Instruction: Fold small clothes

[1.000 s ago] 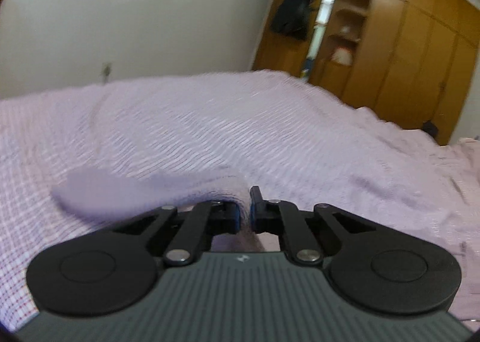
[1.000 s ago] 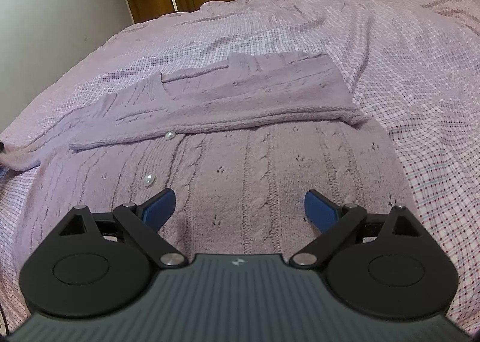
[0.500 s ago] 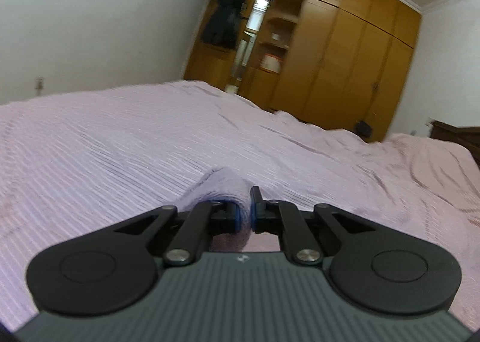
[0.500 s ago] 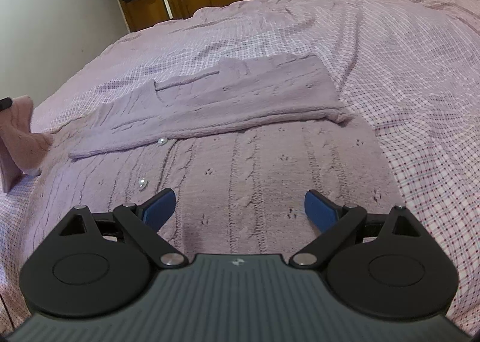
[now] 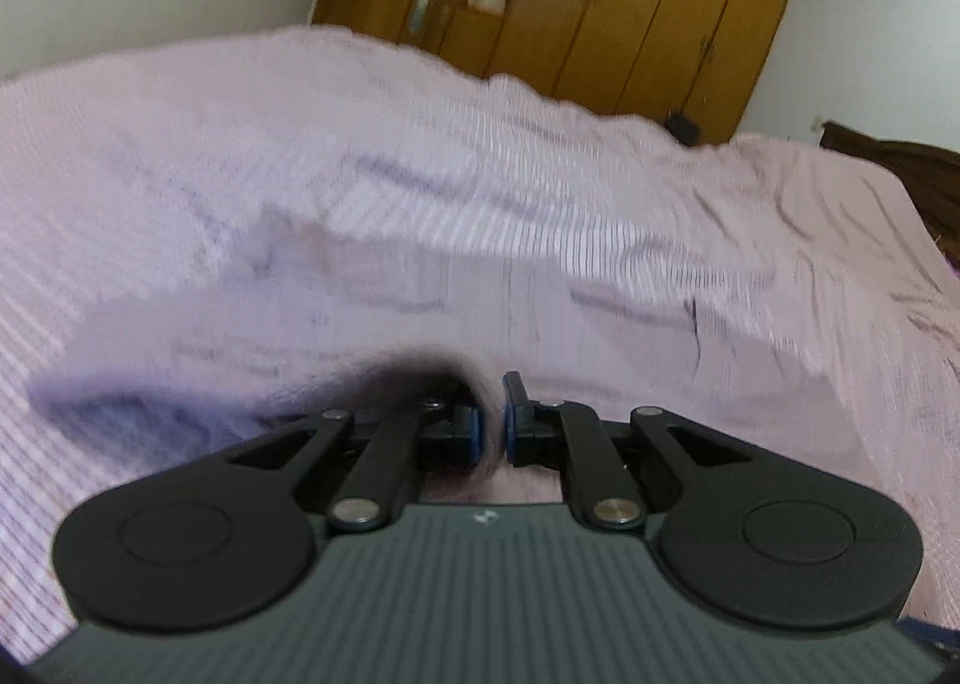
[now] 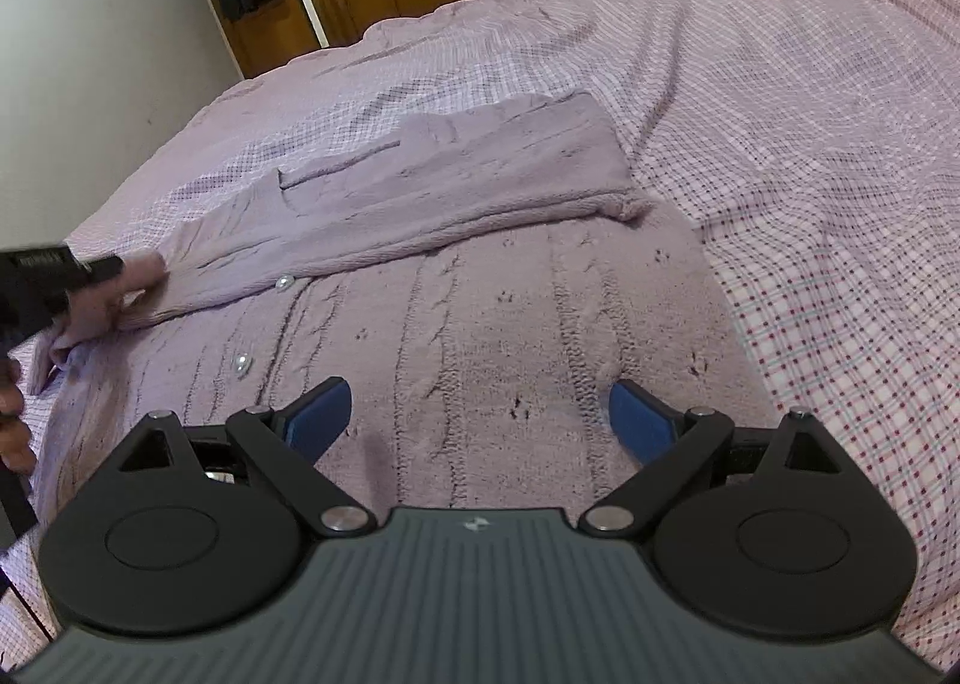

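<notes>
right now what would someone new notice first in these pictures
A lilac cable-knit cardigan lies spread on the checked bedspread, one sleeve folded across its chest. At the right view's left edge, the left tool is shut on the other sleeve's cuff. The right tool hangs open over the cardigan's lower part, holding nothing.

Soft, even indoor daylight; the left wrist view is heavily motion-blurred across the bed (image 5: pixel 420 156), the right sharp, both fisheye-bent at the edges
</notes>
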Tool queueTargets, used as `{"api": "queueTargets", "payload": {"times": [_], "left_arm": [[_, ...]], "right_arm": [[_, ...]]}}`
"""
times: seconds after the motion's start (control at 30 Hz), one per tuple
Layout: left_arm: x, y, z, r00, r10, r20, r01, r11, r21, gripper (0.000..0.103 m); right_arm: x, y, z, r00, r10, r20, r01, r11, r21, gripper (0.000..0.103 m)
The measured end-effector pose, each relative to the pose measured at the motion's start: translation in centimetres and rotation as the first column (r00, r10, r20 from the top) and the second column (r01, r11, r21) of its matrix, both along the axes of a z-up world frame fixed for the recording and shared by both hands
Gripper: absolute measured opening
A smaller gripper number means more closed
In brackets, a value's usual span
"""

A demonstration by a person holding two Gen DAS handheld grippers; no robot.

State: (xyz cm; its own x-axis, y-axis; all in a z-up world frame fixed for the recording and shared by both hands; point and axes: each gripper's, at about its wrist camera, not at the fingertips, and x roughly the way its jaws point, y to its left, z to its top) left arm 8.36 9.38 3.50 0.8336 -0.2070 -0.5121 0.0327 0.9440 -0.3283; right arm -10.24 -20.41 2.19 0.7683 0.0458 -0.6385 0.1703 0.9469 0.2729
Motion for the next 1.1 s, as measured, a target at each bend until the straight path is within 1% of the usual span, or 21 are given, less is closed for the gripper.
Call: {"api": "queueTargets", "payload": {"times": [0.03,0.1,0.13,0.17,0.23,0.33,0.5,0.63,0.8,0.93,1.1], "left_arm": [[0.0,0.0,-0.4,1.0,0.0,-0.014,0.0,1.0,-0.008,0.011],[-0.4,0.3,-0.5,0.999,-0.011,-0.047,0.01,1.0,-0.008,0.017],[-0.5,0.3,-0.5,0.998,-0.02,-0.058,0.02,1.0,-0.004,0.024],[-1.2,0.5,-0.3,0.998,-0.027,-0.061,0.027,1.0,-0.002,0.031],[-2.0,0.7,0.2,0.998,-0.04,-0.055,0.04,0.999,-0.001,0.039],[-3.1,1.0,1.0,0.997,-0.053,-0.05,0.054,0.999,0.01,0.046],[-3.8,1.8,2.3,0.995,-0.062,-0.083,0.068,0.995,0.078,0.046],[-4.3,2.7,3.1,0.993,-0.052,-0.104,0.066,0.989,0.131,0.046],[-4.6,4.6,2.8,0.991,-0.014,-0.137,0.034,0.989,0.145,0.046],[-4.8,6.2,2.1,0.988,0.036,-0.152,-0.013,0.988,0.151,0.046],[-4.8,7.4,1.3,0.984,0.058,-0.167,-0.035,0.99,0.137,0.046]], "right_arm": [[0.0,0.0,0.0,1.0,0.001,0.0,-0.001,1.0,-0.002,0.097],[0.1,0.2,-0.1,1.0,0.002,0.0,-0.002,1.0,-0.007,0.097],[0.1,0.3,-0.1,1.0,0.002,-0.001,-0.002,1.0,-0.009,0.097],[0.2,0.3,-0.1,1.0,0.001,-0.001,-0.001,1.0,-0.01,0.097],[0.2,0.3,0.0,1.0,0.0,-0.001,0.0,1.0,-0.005,0.097],[0.4,0.5,0.2,1.0,0.005,0.001,-0.005,1.0,0.004,0.097],[1.1,1.7,1.0,0.999,0.03,0.017,-0.03,1.0,0.005,0.097],[2.2,3.4,1.9,0.996,0.083,0.027,-0.083,0.996,0.01,0.097],[4.0,6.3,3.2,0.988,0.148,0.041,-0.149,0.989,0.003,0.097],[6.2,8.5,4.1,0.976,0.212,0.044,-0.214,0.976,0.039,0.097],[9.1,11.4,4.4,0.964,0.267,0.015,-0.267,0.959,0.099,0.097]]}}
